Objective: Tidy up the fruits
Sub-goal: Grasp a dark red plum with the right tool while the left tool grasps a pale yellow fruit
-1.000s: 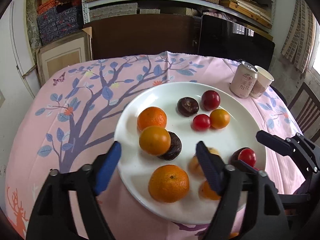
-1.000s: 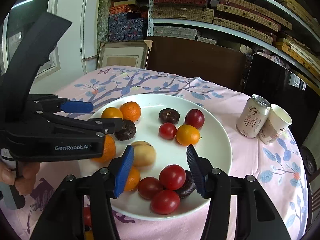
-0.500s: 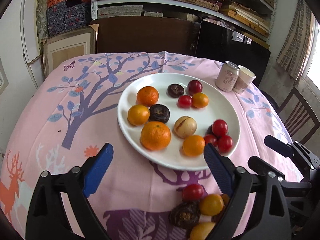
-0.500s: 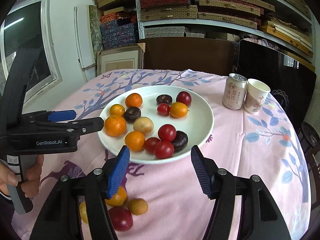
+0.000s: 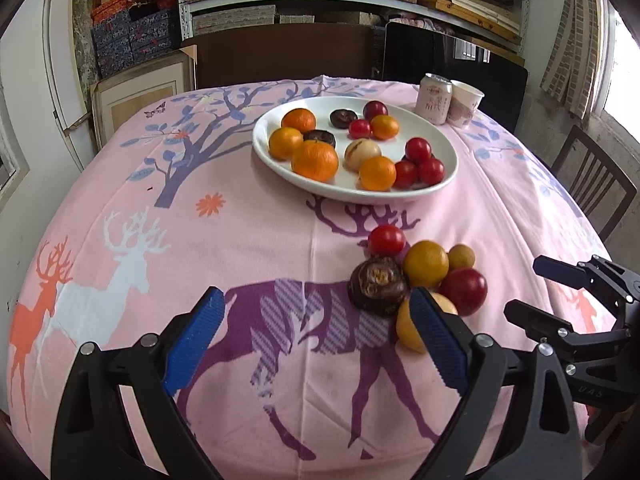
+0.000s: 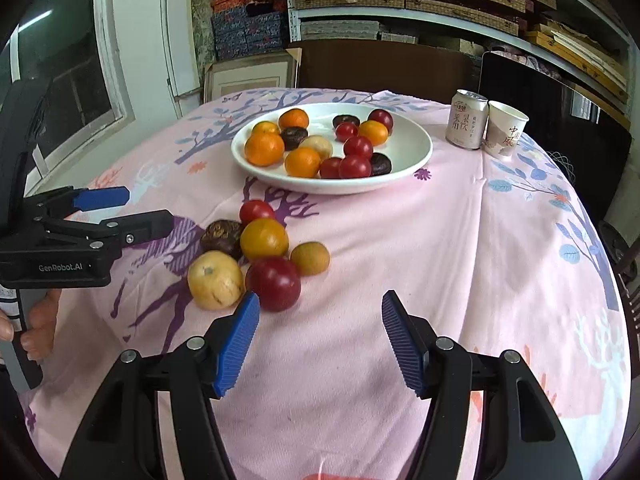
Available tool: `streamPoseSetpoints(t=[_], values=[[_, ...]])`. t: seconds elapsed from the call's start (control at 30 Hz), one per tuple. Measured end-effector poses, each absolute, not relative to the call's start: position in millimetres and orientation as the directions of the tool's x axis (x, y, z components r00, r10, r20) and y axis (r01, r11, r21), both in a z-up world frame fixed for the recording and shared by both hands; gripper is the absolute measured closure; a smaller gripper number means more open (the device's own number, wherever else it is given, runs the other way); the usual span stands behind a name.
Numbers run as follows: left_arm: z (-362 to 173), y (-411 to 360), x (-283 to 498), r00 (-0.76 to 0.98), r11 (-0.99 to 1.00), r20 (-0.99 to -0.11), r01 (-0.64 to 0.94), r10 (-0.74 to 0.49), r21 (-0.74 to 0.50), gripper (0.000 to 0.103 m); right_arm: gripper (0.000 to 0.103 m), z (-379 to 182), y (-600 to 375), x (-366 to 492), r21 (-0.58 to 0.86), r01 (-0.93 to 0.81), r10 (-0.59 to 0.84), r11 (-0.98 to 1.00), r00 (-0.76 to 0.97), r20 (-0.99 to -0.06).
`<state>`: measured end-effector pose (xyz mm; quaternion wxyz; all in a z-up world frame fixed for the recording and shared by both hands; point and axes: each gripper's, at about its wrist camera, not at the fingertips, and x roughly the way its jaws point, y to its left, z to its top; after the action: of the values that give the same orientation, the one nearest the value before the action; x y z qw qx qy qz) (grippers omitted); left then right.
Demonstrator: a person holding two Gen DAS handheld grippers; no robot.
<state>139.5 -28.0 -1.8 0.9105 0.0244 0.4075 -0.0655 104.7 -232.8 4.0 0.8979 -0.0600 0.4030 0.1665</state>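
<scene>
A white plate (image 5: 450,148) (image 6: 416,148) holds several oranges, red tomatoes and dark fruits at the far middle of the table. A loose pile of fruit lies on the pink cloth nearer me: a dark passion fruit (image 5: 378,286) (image 6: 221,233), an orange (image 5: 425,264) (image 6: 264,239), a red plum (image 5: 464,291) (image 6: 273,283), a yellow fruit (image 6: 215,279), a tomato (image 5: 386,240) (image 6: 256,210) and a small brown fruit (image 6: 310,258). My left gripper (image 5: 316,340) (image 6: 120,212) is open and empty, left of the pile. My right gripper (image 6: 318,340) (image 5: 536,288) is open and empty, just in front of the pile.
A drink can (image 5: 434,98) (image 6: 468,124) and a paper cup (image 5: 464,104) (image 6: 505,128) stand at the back right beside the plate. A wooden chair (image 5: 592,184) stands off the table's right edge. Shelves with boxes fill the back wall.
Both grippers have pulled back from over the plate toward the table's near edge and stayed open. The loose fruit pile has come into view in front of them.
</scene>
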Motion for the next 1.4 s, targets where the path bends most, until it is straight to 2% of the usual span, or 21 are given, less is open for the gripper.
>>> streamPoseSetpoints(t=[0.23, 0.37, 0.47, 0.53, 0.57, 0.67, 0.97, 1.23, 1.33, 1.4], values=[[-13, -26, 118, 0.634, 0.985, -0.766, 0.174, -0.107, 0.006, 0.012, 0.039, -11, -216, 111, 0.001, -0.363, 0.229, 0.932, 0.584, -0.779], [-14, -22, 113, 0.628, 0.983, -0.769, 0.184, -0.120, -0.003, 0.012, 0.048, -21, -200, 123, -0.026, -0.384, 0.209, 0.923, 0.556, -0.804], [-17, -20, 115, 0.613, 0.982, -0.778, 0.187, -0.135, -0.023, 0.012, 0.049, -25, -192, 132, -0.025, -0.388, 0.209, 0.921, 0.548, -0.810], [-18, -21, 116, 0.609, 0.982, -0.782, 0.188, -0.132, -0.019, 0.012, 0.063, -25, -190, 137, 0.001, -0.397, 0.235, 0.918, 0.541, -0.807], [-19, -22, 116, 0.607, 0.981, -0.784, 0.191, -0.133, -0.018, 0.012, 0.066, -24, -189, 138, 0.013, -0.399, 0.246, 0.917, 0.539, -0.806], [-21, -28, 118, 0.599, 0.979, -0.789, 0.203, -0.135, -0.014, 0.012, 0.066, -22, -192, 136, 0.009, -0.382, 0.238, 0.924, 0.555, -0.797], [-30, -58, 123, 0.572, 0.968, -0.807, 0.253, -0.150, -0.001, 0.012, 0.066, -12, -236, 119, 0.121, -0.314, 0.292, 0.942, 0.587, -0.755], [-34, -76, 135, 0.562, 0.973, -0.814, 0.232, -0.150, -0.019, 0.012, 0.066, -8, -259, 117, 0.202, -0.283, 0.339, 0.937, 0.613, -0.714], [-35, -83, 140, 0.551, 0.973, -0.822, 0.230, -0.146, -0.019, 0.019, 0.066, -8, -263, 119, 0.209, -0.280, 0.342, 0.937, 0.615, -0.710], [-36, -88, 144, 0.541, 0.971, -0.827, 0.237, -0.153, -0.024, 0.029, 0.066, -7, -264, 118, 0.208, -0.282, 0.343, 0.937, 0.619, -0.707]])
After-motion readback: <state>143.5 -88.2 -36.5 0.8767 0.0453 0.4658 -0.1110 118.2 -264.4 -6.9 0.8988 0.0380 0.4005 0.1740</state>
